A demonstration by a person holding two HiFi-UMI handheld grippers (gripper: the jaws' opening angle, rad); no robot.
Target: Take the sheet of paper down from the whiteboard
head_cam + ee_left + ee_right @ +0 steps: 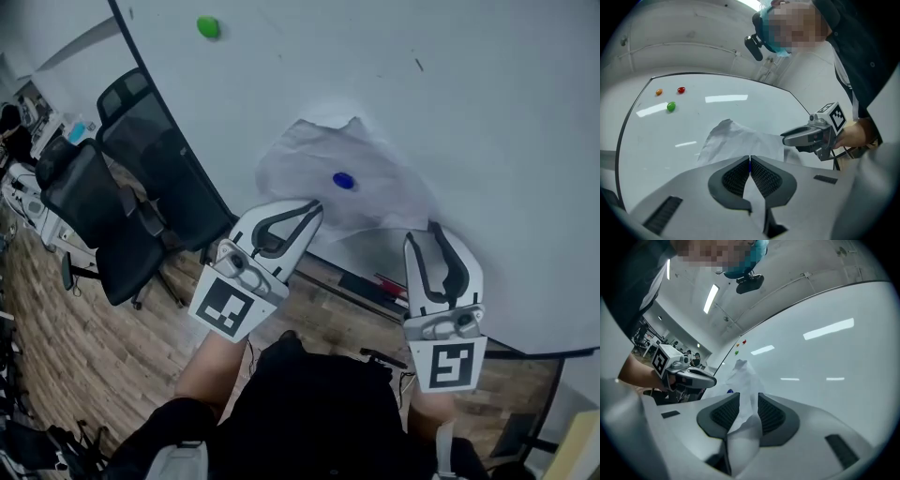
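A crumpled white sheet of paper (305,155) hangs on the whiteboard (487,103) under a blue magnet (343,180). My left gripper (316,206) is at the sheet's lower left edge. In the left gripper view it (750,159) is shut, with a strip of the sheet (736,138) pinched between the pads and a sliver of blue showing at the tips. My right gripper (437,230) is at the sheet's lower right corner. In the right gripper view its jaws (749,397) stand apart, with a fold of paper (743,376) loose between the pads.
A green magnet (208,26) sticks high on the board, with a red one (681,89) and an orange one (658,92) near it. Black office chairs (103,206) stand to the left on the wooden floor. Markers lie in the board's tray (380,281).
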